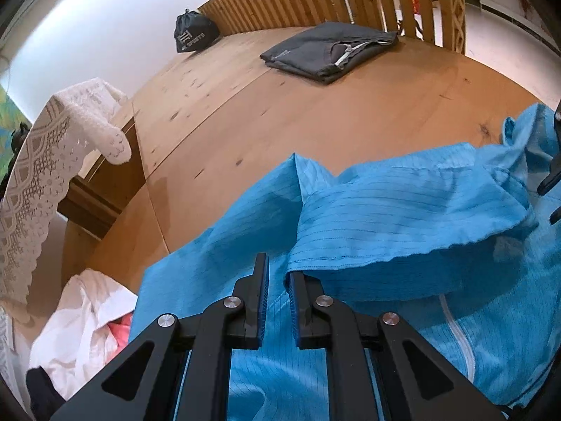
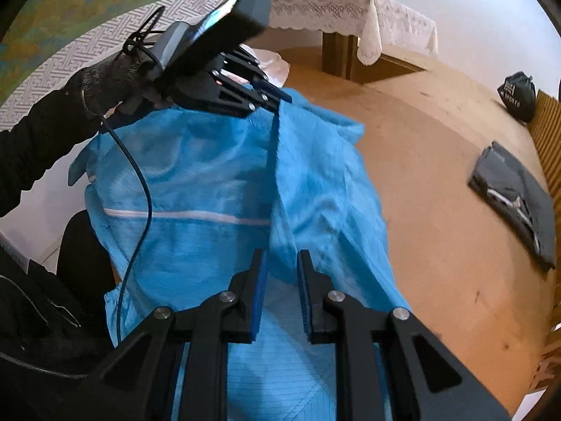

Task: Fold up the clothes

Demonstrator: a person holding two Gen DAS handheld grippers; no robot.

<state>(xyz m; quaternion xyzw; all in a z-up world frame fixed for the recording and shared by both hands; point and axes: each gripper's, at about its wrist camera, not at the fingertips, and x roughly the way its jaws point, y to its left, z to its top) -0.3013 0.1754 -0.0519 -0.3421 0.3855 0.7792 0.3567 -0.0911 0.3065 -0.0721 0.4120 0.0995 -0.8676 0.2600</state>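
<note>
Left tongs (image 1: 279,273) parted, hem of blue garment (image 1: 403,217) draped over one pad. Right tongs (image 2: 282,266) parted above the same garment, gripping nothing. Garment heaped at near edge of wooden surface (image 1: 315,112); folded grey clothing (image 1: 326,51) at far side.

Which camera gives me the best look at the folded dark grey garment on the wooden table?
Left wrist view: the folded dark grey garment lies whole and fairly central. The right wrist view shows it squeezed against the right edge, distorted.
</note>
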